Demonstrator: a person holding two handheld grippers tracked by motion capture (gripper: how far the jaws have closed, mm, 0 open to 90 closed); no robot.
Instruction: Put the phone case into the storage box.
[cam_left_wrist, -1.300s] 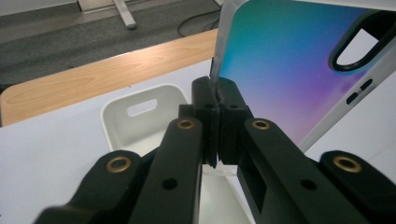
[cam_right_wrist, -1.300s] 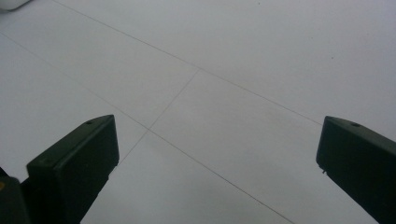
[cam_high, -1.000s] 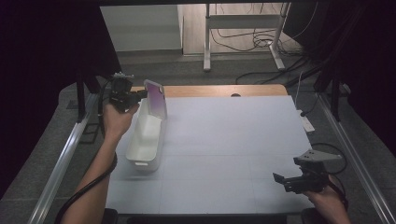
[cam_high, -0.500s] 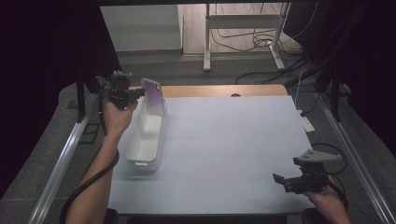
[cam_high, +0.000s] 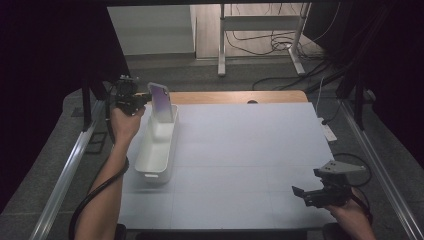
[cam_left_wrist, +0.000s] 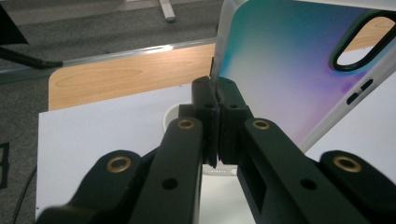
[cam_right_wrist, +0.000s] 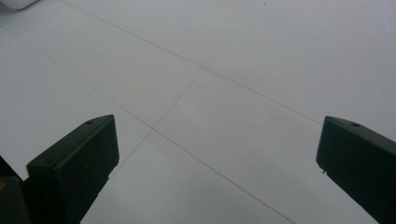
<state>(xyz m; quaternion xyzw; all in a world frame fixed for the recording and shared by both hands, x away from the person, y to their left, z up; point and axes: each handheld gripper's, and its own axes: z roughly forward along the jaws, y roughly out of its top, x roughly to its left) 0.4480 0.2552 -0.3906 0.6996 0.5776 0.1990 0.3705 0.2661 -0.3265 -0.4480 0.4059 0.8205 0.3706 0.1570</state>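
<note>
1. High view: left gripper (cam_high: 141, 100) at the far end of the white oblong tray (cam_high: 156, 159), pinching the edge of a phone case (cam_high: 162, 101) held upright, just beside the fingertips and over that end. Right gripper (cam_high: 306, 194) well apart, near the table's (cam_high: 250, 150) near right corner.
2. Left gripper view: fingers (cam_left_wrist: 205, 100) pressed together on the case's pale rim, its purple-teal back and camera cut-out rising to the right of the pads. Judged step: lowering the case into the tray. Next: sinking the case between the walls, then spreading the pads.
3. Right gripper view: fingers (cam_right_wrist: 77, 154) spread wide, nothing between, bare white table beyond.
</note>
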